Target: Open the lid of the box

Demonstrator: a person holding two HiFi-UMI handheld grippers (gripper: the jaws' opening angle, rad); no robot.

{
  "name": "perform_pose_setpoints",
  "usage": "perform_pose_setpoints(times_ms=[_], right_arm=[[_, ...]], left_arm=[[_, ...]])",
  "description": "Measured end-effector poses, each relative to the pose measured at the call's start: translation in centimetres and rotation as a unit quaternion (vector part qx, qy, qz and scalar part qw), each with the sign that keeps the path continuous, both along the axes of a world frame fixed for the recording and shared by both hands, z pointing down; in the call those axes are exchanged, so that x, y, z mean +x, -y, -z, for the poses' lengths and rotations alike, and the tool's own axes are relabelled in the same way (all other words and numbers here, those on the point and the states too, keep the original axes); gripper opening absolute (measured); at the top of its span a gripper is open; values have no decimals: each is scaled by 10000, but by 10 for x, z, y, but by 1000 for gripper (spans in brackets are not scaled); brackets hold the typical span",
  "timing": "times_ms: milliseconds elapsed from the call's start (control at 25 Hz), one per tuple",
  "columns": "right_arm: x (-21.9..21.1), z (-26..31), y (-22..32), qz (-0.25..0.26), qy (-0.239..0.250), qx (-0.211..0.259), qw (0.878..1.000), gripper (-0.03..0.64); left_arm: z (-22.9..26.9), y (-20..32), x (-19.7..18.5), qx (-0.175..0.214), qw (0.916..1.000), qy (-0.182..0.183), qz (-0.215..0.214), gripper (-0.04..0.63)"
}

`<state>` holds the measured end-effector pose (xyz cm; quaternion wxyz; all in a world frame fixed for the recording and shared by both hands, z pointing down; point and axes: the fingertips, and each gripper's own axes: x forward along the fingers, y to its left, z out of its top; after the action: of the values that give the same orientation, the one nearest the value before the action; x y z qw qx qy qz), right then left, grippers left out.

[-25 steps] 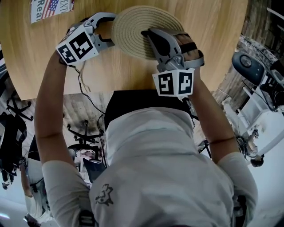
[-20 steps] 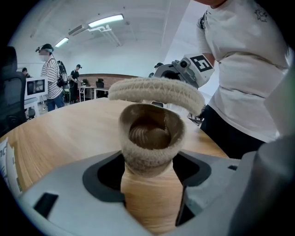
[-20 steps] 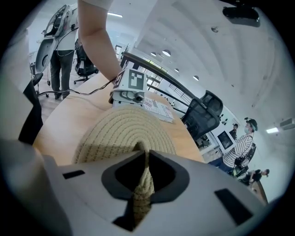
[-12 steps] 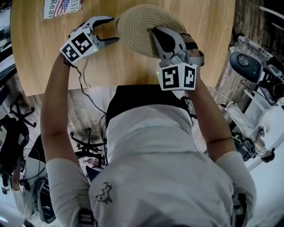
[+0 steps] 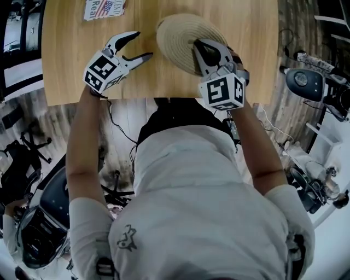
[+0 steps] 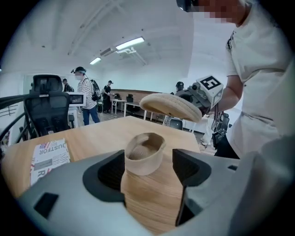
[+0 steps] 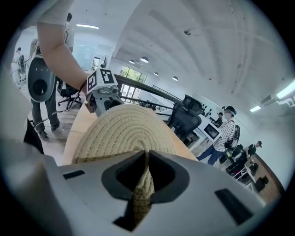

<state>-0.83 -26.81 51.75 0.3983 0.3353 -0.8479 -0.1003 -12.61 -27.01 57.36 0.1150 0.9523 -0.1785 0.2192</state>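
lid: the woven lid is already off and hanging tilted in the air over the right half of the table, nearer the near edge than the far one
right gripper: the right gripper has its jaws nipped nearly together on the lid's rope rim; that's just an edge pinch
left gripper: the left gripper has its jaws spread wide with nothing in them; it sits left of the lid, touching nothing
box: the small woven box sits open on the table below the raised lid; from above the lid hides it
leaflet: the leaflet is way off at the far left corner, out of it all
what could go wrong: I reckon the floppy lid could swivel or slip out of that thin rim grip; if it drops it could land on the box and knock it over, since nothing steadies the box now
changed from a second ago: the left gripper was snug against the left side of the lid and box and has pulled clear; the lid lay flatter and lower, now it's up and tipped
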Motion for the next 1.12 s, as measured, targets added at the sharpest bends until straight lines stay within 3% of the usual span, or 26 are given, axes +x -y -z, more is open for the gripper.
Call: perform_pose_setpoints(times_ms=[240,400,560,920,1120], right_arm=[[-7,32,-29,-147,433,-13,9990,34],[-20,55,-39,-231,882,16,9958,34],[-29,80,-62,-269,1350,40,9905,34],[-35,123,-92,-431,2082,208,9769,34],[-29,143,-106,-413,2284,302,9722,34]], left_arm=[[72,-18,-15,342,9932,-513,991,314],[107,-28,-36,595,9836,-626,1586,313],[132,-55,-39,704,9770,-657,1903,304],[181,-95,-46,1080,9611,-967,2352,141],[196,-115,-41,1232,9582,-976,2392,56]])
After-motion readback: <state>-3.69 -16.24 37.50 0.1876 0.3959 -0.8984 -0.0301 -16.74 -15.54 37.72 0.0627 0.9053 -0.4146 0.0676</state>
